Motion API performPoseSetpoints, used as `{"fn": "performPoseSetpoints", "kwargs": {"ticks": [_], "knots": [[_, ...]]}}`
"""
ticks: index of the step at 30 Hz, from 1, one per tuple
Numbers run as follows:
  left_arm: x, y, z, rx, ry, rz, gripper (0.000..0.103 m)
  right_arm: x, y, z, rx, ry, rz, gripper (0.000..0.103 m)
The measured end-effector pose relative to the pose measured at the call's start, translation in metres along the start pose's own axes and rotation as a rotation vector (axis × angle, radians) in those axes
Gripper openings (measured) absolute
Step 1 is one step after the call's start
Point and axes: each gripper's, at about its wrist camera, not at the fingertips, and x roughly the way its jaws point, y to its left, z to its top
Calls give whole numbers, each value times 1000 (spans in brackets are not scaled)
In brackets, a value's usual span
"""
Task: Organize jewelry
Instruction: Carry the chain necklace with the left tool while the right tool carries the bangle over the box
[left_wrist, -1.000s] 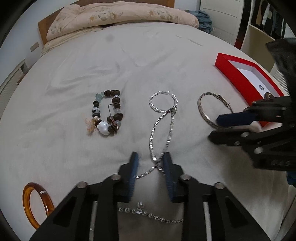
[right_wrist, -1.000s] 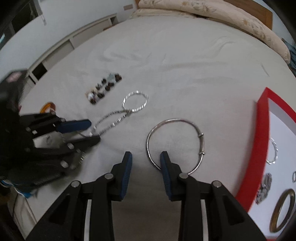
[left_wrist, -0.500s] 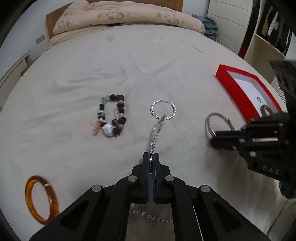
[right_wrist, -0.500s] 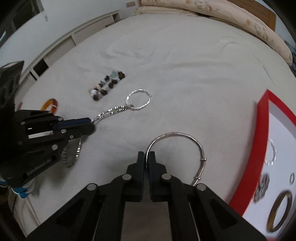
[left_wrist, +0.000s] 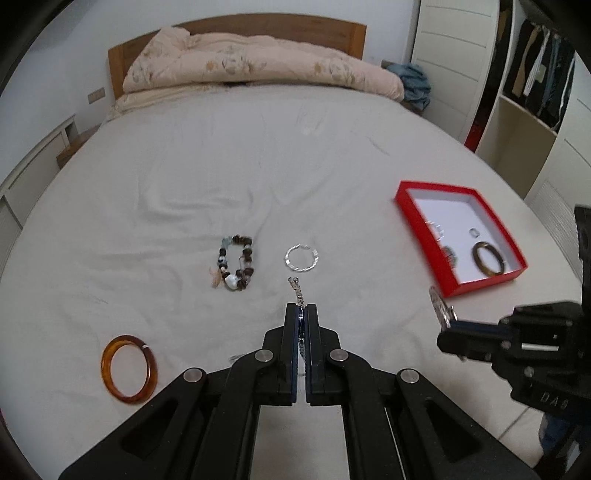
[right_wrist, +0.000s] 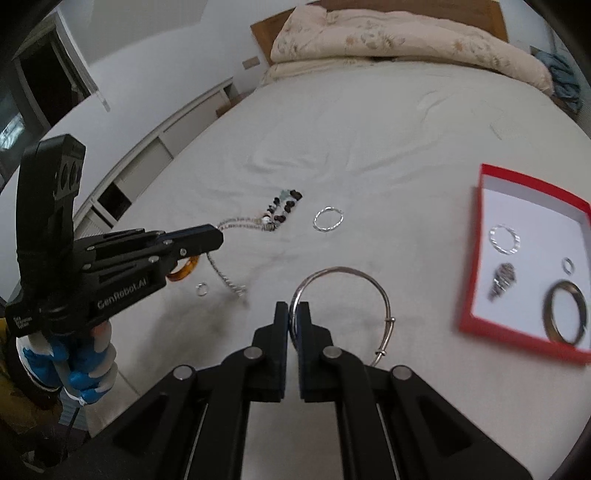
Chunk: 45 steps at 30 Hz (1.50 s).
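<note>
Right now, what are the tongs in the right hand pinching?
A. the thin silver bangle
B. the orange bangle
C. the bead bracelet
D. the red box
A: the right tongs are shut on the rim of the thin silver bangle, while the orange bangle and the bead bracelet lie untouched on the bed sheet, and the red box sits apart.

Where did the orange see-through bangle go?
The amber translucent bangle lies flat on the white bedsheet, low on the left in the left wrist view, below and left of the brown beaded bracelet.
</note>
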Motion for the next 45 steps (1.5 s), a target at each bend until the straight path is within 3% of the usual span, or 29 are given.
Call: {"fn": "performPoseSetpoints", "kwargs": {"ticks": [8, 15, 27, 33, 38, 45], "knots": [[-47, -36, -3, 14, -40, -2, 2, -52, 5, -32, 44, -48, -35, 4], [-75, -73, -6, 21, -57, -10, 2, -108, -18, -65, 94, -94, -90, 4], [-75, -150, 35, 96, -97, -86, 2, -172, -74, -85, 118, -152, -174, 4], [-47, -185, 79, 161, -105, -97, 2, -164, -105, -69, 116, -145, -185, 4], [8, -209, 118, 182, -81, -94, 2, -141, -138, -39, 113, -136, -192, 4], [99, -223, 147, 178, -14, -86, 2, -91, -187, 16, 77, -119, -214, 4]]}}
